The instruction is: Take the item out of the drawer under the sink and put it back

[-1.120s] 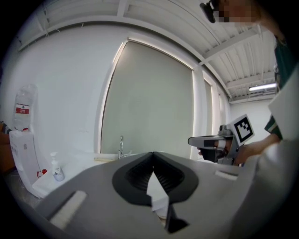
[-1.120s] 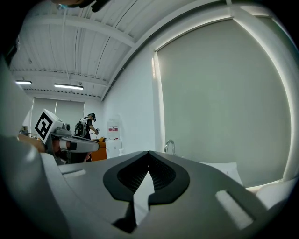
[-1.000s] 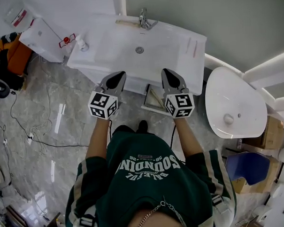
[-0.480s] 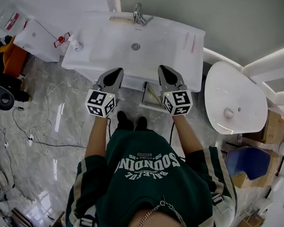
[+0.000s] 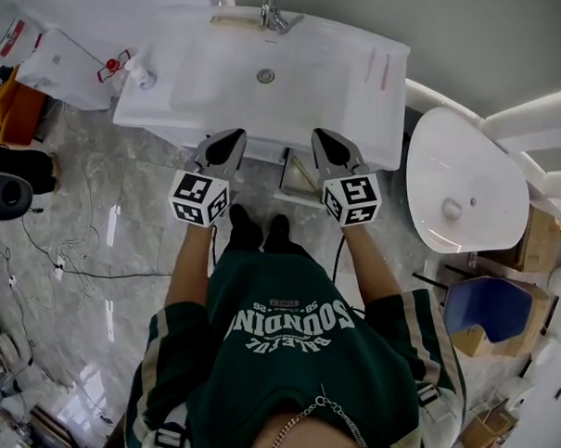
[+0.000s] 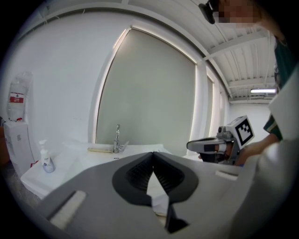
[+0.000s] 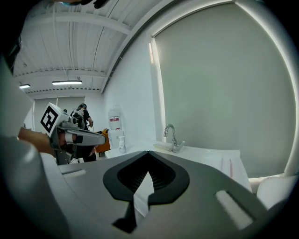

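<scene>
Head view, person: stands facing the white sink (image 5: 256,99) in a green sweatshirt (image 5: 286,348), with both arms held forward.
Head view, left gripper (image 5: 230,142): at the sink's front edge, left of the drain (image 5: 266,76); its marker cube is nearest the body.
Head view, right gripper (image 5: 323,139): level with the left one and well apart from it, at the same front edge.
Head view, drawer (image 5: 295,179): a rectangular compartment juts out from under the sink between the two grippers, and neither gripper touches it.
Head view, item: I cannot tell what lies in the drawer; nothing is in either gripper.
Head view, surroundings: faucet (image 5: 273,14) at the sink's back, soap pump bottle (image 5: 137,74) on its left corner, white oval fixture (image 5: 467,192) to the right.
Left gripper view, jaws: the tips meet, with only a narrow slit behind them and nothing between them.
Left gripper view, beyond: sink top, faucet and soap pump bottle lie ahead, a water dispenser (image 6: 16,137) stands at far left, and the right gripper shows at right.
Right gripper view, jaws: closed tip to tip and empty.
Right gripper view, beyond: faucet and sink top lie ahead, the left gripper shows at left, and the water dispenser stands behind it.
</scene>
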Demonstrator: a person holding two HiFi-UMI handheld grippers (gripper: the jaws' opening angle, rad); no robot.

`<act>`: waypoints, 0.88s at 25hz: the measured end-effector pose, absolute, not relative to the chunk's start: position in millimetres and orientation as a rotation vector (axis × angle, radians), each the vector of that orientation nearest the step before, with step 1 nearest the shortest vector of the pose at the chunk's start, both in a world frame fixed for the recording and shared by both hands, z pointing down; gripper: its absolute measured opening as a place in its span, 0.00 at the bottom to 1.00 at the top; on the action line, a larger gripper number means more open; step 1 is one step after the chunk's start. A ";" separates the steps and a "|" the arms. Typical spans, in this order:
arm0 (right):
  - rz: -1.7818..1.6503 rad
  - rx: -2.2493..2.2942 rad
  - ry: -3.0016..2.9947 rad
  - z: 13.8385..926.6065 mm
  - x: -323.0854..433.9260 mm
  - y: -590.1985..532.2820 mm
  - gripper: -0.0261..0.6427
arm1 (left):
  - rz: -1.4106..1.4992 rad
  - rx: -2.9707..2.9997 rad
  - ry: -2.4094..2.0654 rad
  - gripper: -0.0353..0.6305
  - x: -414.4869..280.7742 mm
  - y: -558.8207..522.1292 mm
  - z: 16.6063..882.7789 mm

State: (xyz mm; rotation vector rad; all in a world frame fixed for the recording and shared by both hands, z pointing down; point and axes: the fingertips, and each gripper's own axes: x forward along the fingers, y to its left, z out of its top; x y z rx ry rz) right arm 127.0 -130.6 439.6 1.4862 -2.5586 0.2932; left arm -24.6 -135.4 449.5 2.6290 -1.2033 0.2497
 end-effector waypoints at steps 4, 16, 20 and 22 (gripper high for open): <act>0.326 1.466 -2.541 463.5 126.9 -123.1 0.04 | 0.276 2.609 -1.162 0.13 -20.7 -137.2 468.9; 0.514 1.390 -2.434 551.7 142.7 -89.5 0.04 | 0.342 2.500 -1.052 0.13 -1.5 -119.1 541.8; 0.560 1.282 -2.354 598.3 144.9 -82.5 0.05 | 0.373 2.480 -1.031 0.13 2.6 -115.6 558.6; 0.584 1.233 -2.299 626.4 145.9 -78.1 0.06 | 0.388 2.474 -1.023 0.13 1.9 -113.4 567.3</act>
